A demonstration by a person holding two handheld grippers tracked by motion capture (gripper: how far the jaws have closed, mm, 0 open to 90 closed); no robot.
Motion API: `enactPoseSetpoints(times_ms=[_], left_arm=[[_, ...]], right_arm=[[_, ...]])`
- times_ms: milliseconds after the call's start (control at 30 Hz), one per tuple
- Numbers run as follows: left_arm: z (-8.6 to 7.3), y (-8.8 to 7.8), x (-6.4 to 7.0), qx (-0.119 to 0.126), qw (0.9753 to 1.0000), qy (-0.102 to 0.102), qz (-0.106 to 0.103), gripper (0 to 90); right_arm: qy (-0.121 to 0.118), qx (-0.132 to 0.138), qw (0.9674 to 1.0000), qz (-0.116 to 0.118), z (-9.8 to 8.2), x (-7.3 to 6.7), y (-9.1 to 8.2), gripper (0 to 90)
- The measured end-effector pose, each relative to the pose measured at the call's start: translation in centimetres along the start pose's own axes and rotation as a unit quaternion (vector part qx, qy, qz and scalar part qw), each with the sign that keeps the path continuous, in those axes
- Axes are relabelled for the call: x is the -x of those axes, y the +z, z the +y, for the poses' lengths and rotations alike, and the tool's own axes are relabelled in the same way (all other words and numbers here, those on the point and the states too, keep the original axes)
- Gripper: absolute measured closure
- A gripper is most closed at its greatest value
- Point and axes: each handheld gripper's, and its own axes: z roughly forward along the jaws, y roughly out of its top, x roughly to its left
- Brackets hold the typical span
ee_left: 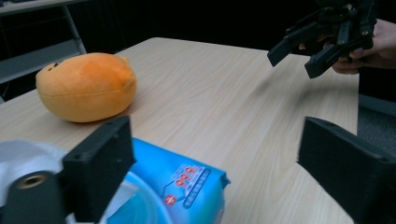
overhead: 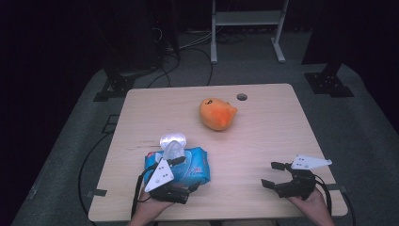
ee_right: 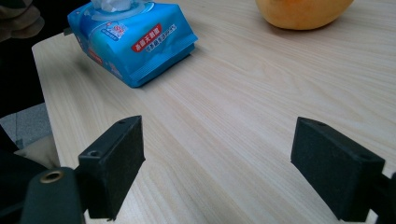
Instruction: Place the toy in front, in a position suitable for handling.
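Observation:
A blue pack of wet wipes (overhead: pixel 188 165) (ee_left: pixel 187 189) (ee_right: pixel 135 42) lies near the table's front left, its lid (overhead: pixel 173 139) flipped open and a white wipe (overhead: pixel 172 150) sticking up. An orange plush toy (overhead: pixel 218 114) (ee_left: pixel 86 86) (ee_right: pixel 299 11) rests mid-table. My left gripper (overhead: pixel 183 175) (ee_left: pixel 224 163) hovers over the pack's near edge, jaws wide and not pressing on it. My right gripper (overhead: pixel 273 174) (ee_right: pixel 224 163) is open at the front right above bare wood; it also appears far off in the left gripper view (ee_left: pixel 322 44).
The wooden table (overhead: pixel 263 141) has a round cable hole (overhead: pixel 242 97) near its far edge. Behind it stand a white shelf frame (overhead: pixel 247 19), black stands (overhead: pixel 329 82) and cables on a grey floor.

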Motion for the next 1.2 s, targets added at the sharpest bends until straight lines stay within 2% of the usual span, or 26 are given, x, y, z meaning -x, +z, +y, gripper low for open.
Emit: enactPoseSetpoints(times_ms=[100, 167, 200, 267, 367, 467, 567, 700, 733, 900, 1200], left_arm=[[-0.8, -0.3, -0.8, -0.011, 0.9999, -0.002, 0.0, 15.8], [-1.6, -0.2, -1.7, -0.028, 0.9996, -0.01, 0.001, 21.9], [-1.6, -0.2, -1.7, -0.028, 0.9996, -0.01, 0.001, 22.6], [-2.3, -0.2, -2.3, -0.043, 0.999, -0.011, 0.007, 23.4], [-2.8, -0.3, -2.4, -0.05, 0.9987, -0.009, 0.01, 28.4], [-3.3, -0.3, -2.3, -0.064, 0.9978, 0.005, 0.018, 31.2], [-3.5, -0.2, -2.3, -0.072, 0.9971, 0.009, 0.023, 32.5], [-3.9, 0.2, -2.5, -0.088, 0.995, 0.013, 0.045, 32.0], [-4.1, 0.2, -2.7, -0.088, 0.9952, 0.007, 0.042, 32.6], [-4.1, 0.2, -2.5, -0.089, 0.9951, 0.014, 0.04, 35.9], [-4.2, 0.1, -2.6, -0.092, 0.9951, 0.01, 0.036, 44.5]], right_arm=[[0.0, 0.001, 1.0, 0.002, 0.0, 0.0, 0.1, 16.2], [-0.003, -0.001, 1.0, 0.003, 0.1, -0.2, 0.2, 16.2], [-0.003, -0.001, 1.0, 0.003, 0.1, -0.2, 0.2, 16.2], [-0.004, -0.001, 1.0, 0.004, 0.2, -0.2, 0.3, 16.2], [-0.008, -0.004, 0.9999, 0.006, 0.3, -0.3, 0.5, 16.2], [-0.008, -0.007, 0.9999, 0.007, 0.3, -0.3, 0.7, 16.2], [-0.012, -0.008, 0.9999, 0.01, 0.3, -0.4, 0.8, 16.2], [-0.013, -0.011, 0.9998, 0.012, 0.4, -0.5, 0.9, 16.3], [-0.015, -0.011, 0.9997, 0.013, 0.4, -0.5, 0.9, 16.3], [-0.015, -0.01, 0.9997, 0.015, 0.5, -0.5, 0.9, 16.3], [-0.019, -0.011, 0.9996, 0.019, 0.6, -0.7, 1.1, 16.3]])
